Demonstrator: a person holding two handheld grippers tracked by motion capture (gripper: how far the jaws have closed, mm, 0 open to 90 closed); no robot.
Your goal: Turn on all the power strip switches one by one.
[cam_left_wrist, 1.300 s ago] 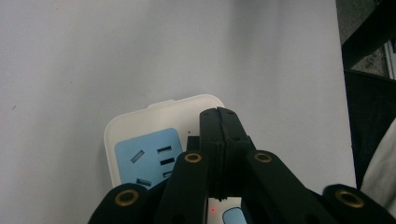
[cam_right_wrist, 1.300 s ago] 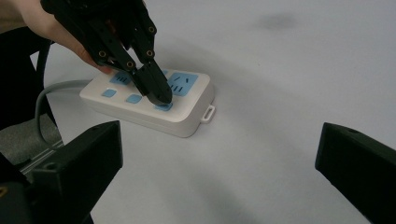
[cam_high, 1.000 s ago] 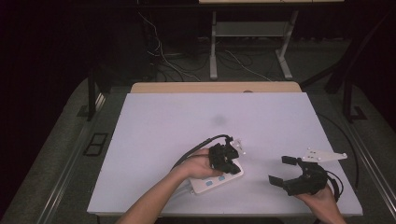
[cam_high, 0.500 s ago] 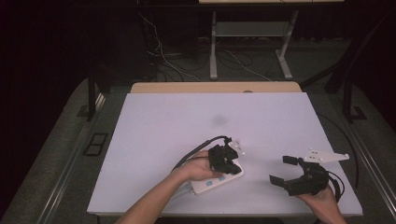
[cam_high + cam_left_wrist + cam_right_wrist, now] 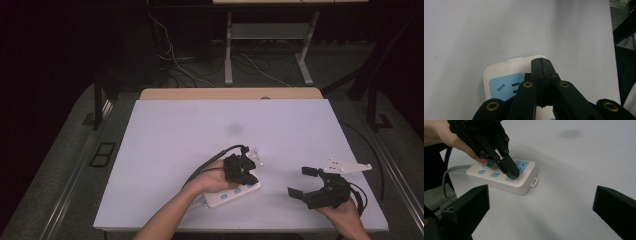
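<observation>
change: nothing moves since a second ago | left gripper (image 5: 510,171): jaws closed together, tips pressing a blue button of the power strip (image 5: 235,192) | strip: near counter (image 5: 175,130) front edge | right gripper (image 5: 307,185): jaws wide, empty, waiting beside | meaning: switch press probably in hand

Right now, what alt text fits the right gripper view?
A hand-held left gripper, jaws shut, presses its tip on a blue button of a white power strip on a white table. The right gripper's open jaws frame the scene.
</observation>
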